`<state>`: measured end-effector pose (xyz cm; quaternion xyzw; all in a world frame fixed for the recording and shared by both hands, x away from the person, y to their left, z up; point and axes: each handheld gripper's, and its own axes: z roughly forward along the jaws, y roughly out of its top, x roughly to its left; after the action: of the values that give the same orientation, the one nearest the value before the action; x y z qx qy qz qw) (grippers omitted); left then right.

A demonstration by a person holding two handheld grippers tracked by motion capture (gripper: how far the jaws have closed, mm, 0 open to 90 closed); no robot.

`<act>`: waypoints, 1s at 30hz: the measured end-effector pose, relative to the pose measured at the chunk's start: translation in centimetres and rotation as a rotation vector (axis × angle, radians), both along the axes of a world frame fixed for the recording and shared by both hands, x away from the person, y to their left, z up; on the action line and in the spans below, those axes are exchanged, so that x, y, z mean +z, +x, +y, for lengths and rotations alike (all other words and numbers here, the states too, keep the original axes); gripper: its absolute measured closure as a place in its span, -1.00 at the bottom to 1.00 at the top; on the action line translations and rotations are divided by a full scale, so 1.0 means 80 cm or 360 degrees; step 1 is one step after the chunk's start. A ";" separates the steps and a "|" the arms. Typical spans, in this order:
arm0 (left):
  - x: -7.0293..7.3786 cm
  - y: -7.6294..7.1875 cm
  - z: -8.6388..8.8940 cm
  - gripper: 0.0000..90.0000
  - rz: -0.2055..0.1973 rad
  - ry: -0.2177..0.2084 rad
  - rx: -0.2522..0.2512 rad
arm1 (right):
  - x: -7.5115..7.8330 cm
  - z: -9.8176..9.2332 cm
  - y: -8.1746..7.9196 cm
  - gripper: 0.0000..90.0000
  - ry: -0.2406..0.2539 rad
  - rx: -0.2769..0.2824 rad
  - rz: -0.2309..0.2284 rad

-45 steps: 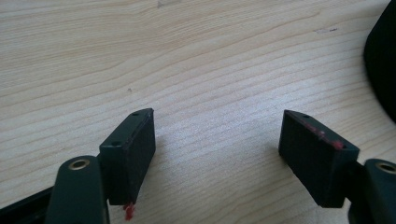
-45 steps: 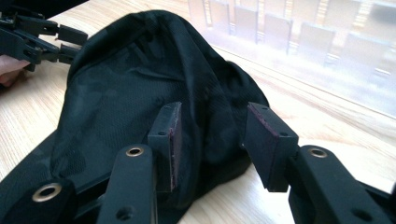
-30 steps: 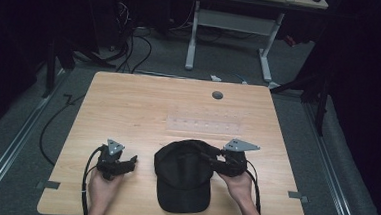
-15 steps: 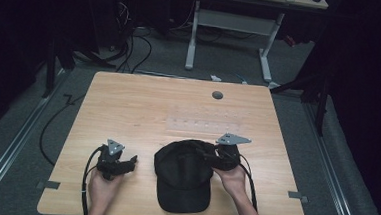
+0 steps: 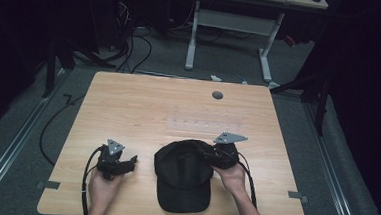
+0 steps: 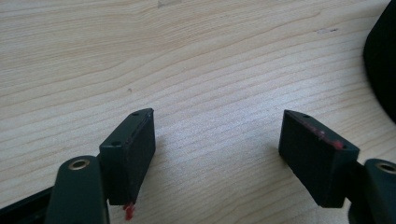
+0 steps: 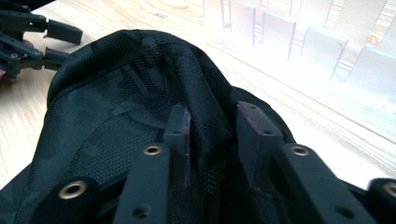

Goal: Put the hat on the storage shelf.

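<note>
Black mesh cloth of a cap [image 5: 183, 173] lies at the lower middle of the high view, brim toward the bottom edge, on the pale wooden table [image 5: 143, 104]. At its right side the right gripper [image 5: 217, 157], held in a hand [image 5: 233, 176] that comes in from the bottom, is at the crown; in the right gripper view its jaws have just been closing and now pinch a raised fold of the cap's fabric [image 7: 205, 116] between them. To the lower left of the high view the left gripper [image 5: 125, 162] rests low over bare wood, just beside the cap but apart from it; in the left gripper view its jaws stand wide apart with nothing between them. Farther up the table, at the frame's middle, sits a clear ridged rack [image 5: 205, 123], and beyond it a small round grey hole [image 5: 217, 95]. Past the far edge stand white desk legs [image 5: 192, 37] on a grey floor.
</note>
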<state>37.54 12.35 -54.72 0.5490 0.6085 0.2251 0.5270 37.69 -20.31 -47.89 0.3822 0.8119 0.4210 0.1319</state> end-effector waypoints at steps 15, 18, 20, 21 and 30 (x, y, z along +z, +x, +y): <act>0.000 0.000 0.000 -0.39 0.0001 0.0000 0.0000 | 0.000 -0.008 0.000 0.86 0.0017 0.0120 -0.0010; 0.000 0.000 -0.001 -0.39 0.0000 -0.0001 -0.0006 | 0.000 -0.011 -0.001 0.89 0.0031 0.0135 -0.0015; 0.000 -0.001 -0.001 -0.40 0.0003 -0.0001 -0.0030 | 0.001 -0.012 -0.002 0.90 0.0043 0.0146 -0.0017; 0.000 -0.001 -0.002 -0.41 0.0002 0.0000 -0.0034 | 0.001 -0.013 -0.002 0.90 0.0052 0.0153 -0.0019; 0.000 -0.001 -0.004 -0.45 0.0009 -0.0006 -0.0038 | 0.017 -0.030 -0.010 0.91 0.0189 0.0190 -0.0071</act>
<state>37.44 12.06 -54.70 0.5558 0.6039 0.2162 0.5288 36.89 -22.68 -46.56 0.3307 0.8038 0.4839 0.1018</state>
